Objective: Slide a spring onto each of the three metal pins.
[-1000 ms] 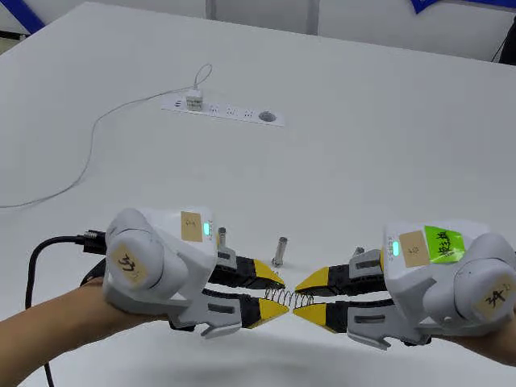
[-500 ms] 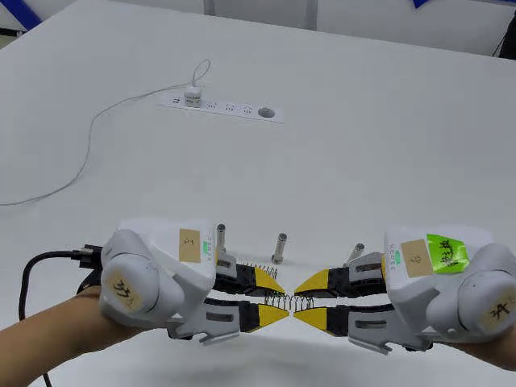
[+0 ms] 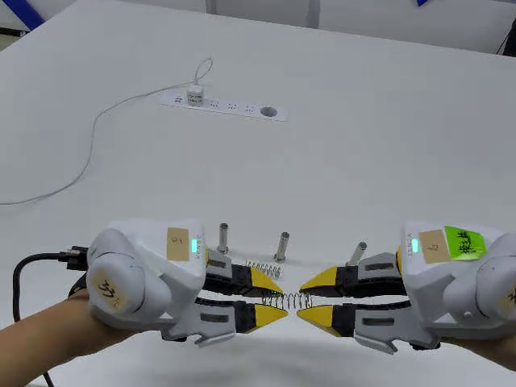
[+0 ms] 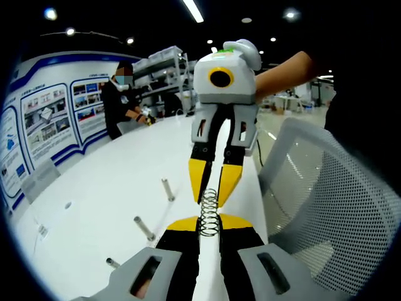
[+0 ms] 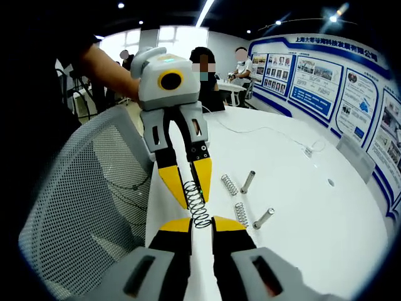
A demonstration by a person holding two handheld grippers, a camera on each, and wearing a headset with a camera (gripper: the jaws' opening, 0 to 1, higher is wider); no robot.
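Note:
Three short metal pins stand in a row on the white table: left pin (image 3: pixel 223 236), middle pin (image 3: pixel 282 244), right pin (image 3: pixel 355 254). My left gripper (image 3: pixel 278 298) and right gripper (image 3: pixel 303 301) meet tip to tip just in front of them. A small spring (image 3: pixel 290 301) hangs in the air between them, one end in each pair of yellow tips. In the left gripper view the spring (image 4: pixel 210 214) runs from my own jaws up into the right gripper (image 4: pixel 213 180). In the right gripper view the spring (image 5: pixel 195 204) leads up to the left gripper (image 5: pixel 188 177). Both pairs of jaws are closed on it.
A loose spring (image 3: pixel 260 268) lies on the table between the left and middle pins. The right gripper view has two loose springs (image 5: pixel 229 184) (image 5: pixel 240 214) beside the pins (image 5: pixel 247 182). A white power strip (image 3: pixel 222 106) with a cable lies far back. A mesh chair (image 4: pixel 326 207) stands beside the table.
Both grippers stay tip to tip with the spring between them. They have sunk slightly in the picture, and the loose spring behind the left jaws has come into sight.

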